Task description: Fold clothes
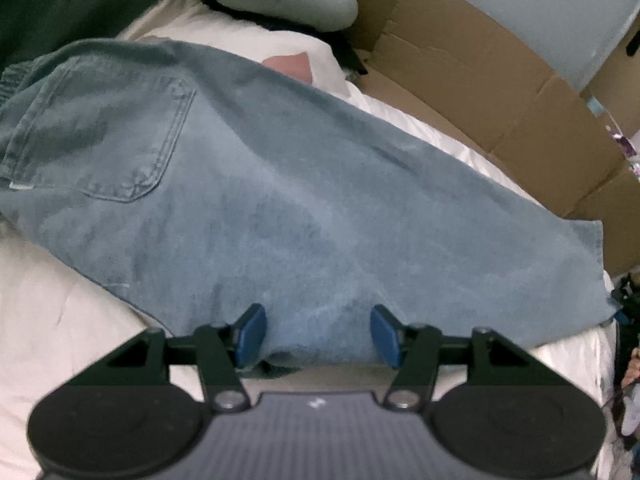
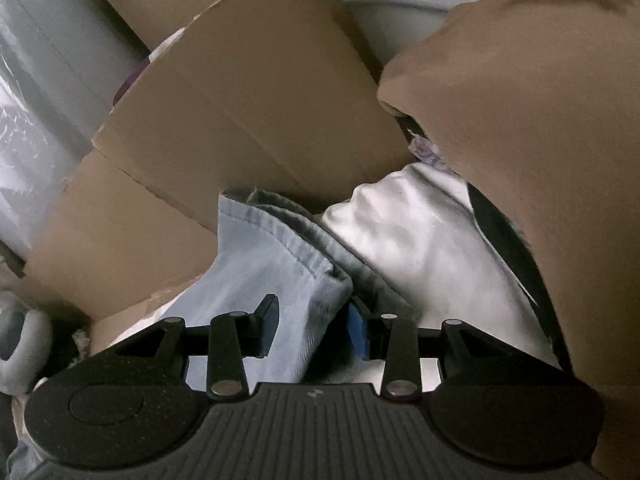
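Fold in progress: faded blue denim jeans [image 1: 280, 184] are doubled over but not yet squared into a compact stack.

The jeans are spread across the white bed sheet [image 1: 52, 312], the hem end lying toward the bed edge that is bordered by brown cardboard boxes [image 1: 500, 96]. The left gripper [image 1: 318, 334] is held apart, denim lying between the pads unclamped. The right gripper [image 2: 314, 330] stands partly apart around the hem cuff; contact cannot be confirmed. At least one further fold is judged outstanding.

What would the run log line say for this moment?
jeans: spread on bed | left tool: open over edge | right tool: hem between pads, grip unclear
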A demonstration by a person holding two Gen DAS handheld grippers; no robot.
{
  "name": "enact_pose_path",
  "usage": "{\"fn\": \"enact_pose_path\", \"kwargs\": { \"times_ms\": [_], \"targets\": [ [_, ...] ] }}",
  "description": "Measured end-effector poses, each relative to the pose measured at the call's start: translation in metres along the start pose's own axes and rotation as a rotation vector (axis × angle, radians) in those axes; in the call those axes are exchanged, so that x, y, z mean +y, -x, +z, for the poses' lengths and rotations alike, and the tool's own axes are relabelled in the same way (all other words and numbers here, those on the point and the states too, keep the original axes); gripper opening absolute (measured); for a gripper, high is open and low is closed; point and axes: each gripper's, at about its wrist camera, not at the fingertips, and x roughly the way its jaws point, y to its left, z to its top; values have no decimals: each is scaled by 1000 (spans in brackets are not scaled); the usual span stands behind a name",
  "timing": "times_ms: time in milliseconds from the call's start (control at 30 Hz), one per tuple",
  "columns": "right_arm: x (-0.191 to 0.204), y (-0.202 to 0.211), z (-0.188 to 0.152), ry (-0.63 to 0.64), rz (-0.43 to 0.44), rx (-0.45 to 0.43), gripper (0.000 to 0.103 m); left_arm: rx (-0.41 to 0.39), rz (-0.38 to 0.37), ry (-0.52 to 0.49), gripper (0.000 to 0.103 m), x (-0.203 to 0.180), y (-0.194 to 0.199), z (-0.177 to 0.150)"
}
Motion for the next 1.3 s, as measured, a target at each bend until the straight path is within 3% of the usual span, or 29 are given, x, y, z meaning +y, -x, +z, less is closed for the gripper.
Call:
{"fn": "enact_pose_path", "kwargs": {
  "times_ms": [233, 300, 667, 1067, 1167, 1300],
  "targets": [
    [3, -27, 3, 4, -40, 85, 41, 8, -12, -2, 62, 3, 0, -5],
    [3, -30, 4, 16, -47, 93, 9, 9, -14, -1, 62, 4, 0, -5],
    [21, -20, 10, 178, -136, 32, 6, 17, -6, -27, 62, 5, 0, -11],
    [14, -22, 9, 228, -226, 15, 5, 45, -18, -56, 62, 6, 1, -16],
    [13, -23, 9, 207, -240, 19, 6, 41, -28, -66, 62, 4, 0, -15],
    [5, -19, 9, 109, -188, 29, 10, 39, -56, -64, 62, -6, -7, -12]
  ]
}}
